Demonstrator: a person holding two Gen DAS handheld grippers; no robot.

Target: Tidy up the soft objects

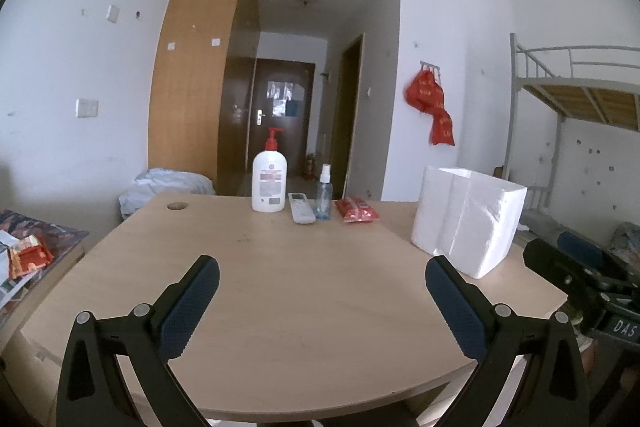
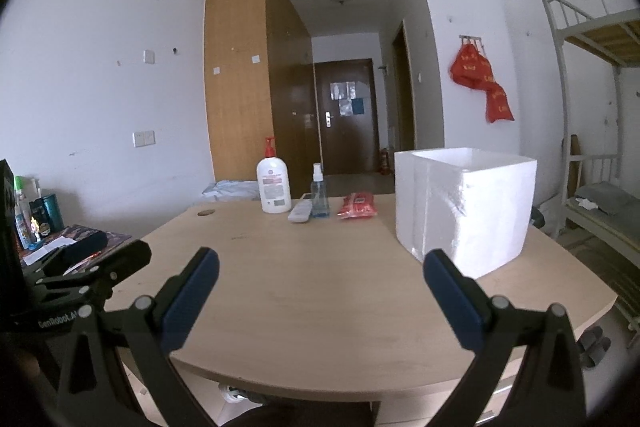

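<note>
A white pack of paper rolls (image 1: 468, 219) (image 2: 466, 207) stands upright on the right side of the wooden table (image 1: 300, 287) (image 2: 320, 287). At the table's far edge lies a red soft packet (image 1: 356, 209) (image 2: 357, 205). My left gripper (image 1: 322, 283) hovers open over the near half of the table with nothing between its fingers. My right gripper (image 2: 320, 277) is open too and holds nothing; the white pack stands just beyond its right finger (image 2: 454, 301). In the left wrist view the right gripper's body (image 1: 588, 283) shows at the right edge.
A white pump bottle (image 1: 269, 181) (image 2: 274, 187), a remote control (image 1: 301, 213) (image 2: 301, 213) and a small spray bottle (image 1: 323, 193) (image 2: 319, 193) stand in a row at the far edge. A cluttered side table (image 2: 60, 243) lies left, a bunk bed (image 2: 592, 131) right.
</note>
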